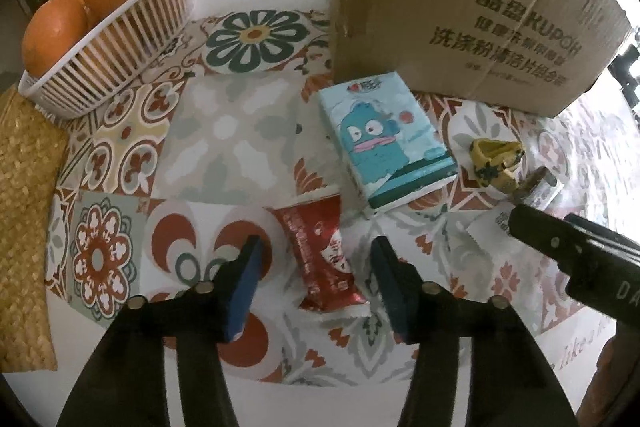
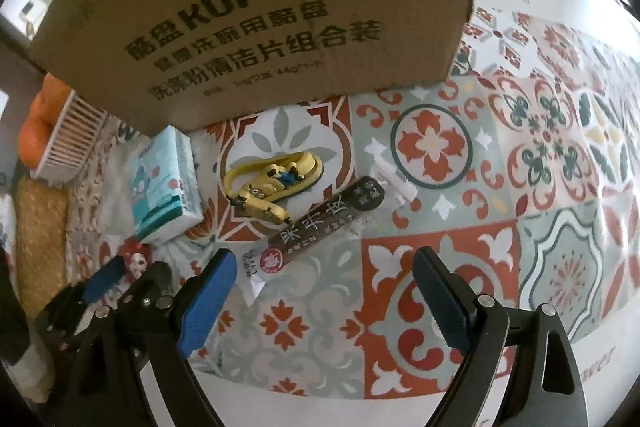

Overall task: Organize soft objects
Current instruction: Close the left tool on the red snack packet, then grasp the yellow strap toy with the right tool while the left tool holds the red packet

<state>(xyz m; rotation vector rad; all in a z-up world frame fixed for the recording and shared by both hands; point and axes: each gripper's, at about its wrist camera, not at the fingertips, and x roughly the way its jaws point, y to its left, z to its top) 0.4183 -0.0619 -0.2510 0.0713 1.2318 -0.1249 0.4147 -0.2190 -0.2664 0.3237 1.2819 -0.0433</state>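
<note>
A red snack packet [image 1: 320, 255] lies flat on the patterned tablecloth, between the blue pads of my left gripper [image 1: 316, 261]. A narrow gap shows on each side, so the pads do not press it. Beyond it lies a light-blue cartoon tissue pack [image 1: 384, 143], also seen in the right wrist view [image 2: 164, 183]. My right gripper [image 2: 324, 267] stands wide open over bare cloth. Just past its tips lies a brown snack bar [image 2: 320, 223], and beyond that a small yellow toy sandal [image 2: 272, 183].
A tall cardboard box [image 1: 460, 7] stands right behind the tissue pack and the sandal. A white basket [image 1: 112, 43] holding oranges sits far left, with a woven mat [image 1: 24, 227] beside it. A small white plastic piece [image 2: 394, 179] lies near the brown bar.
</note>
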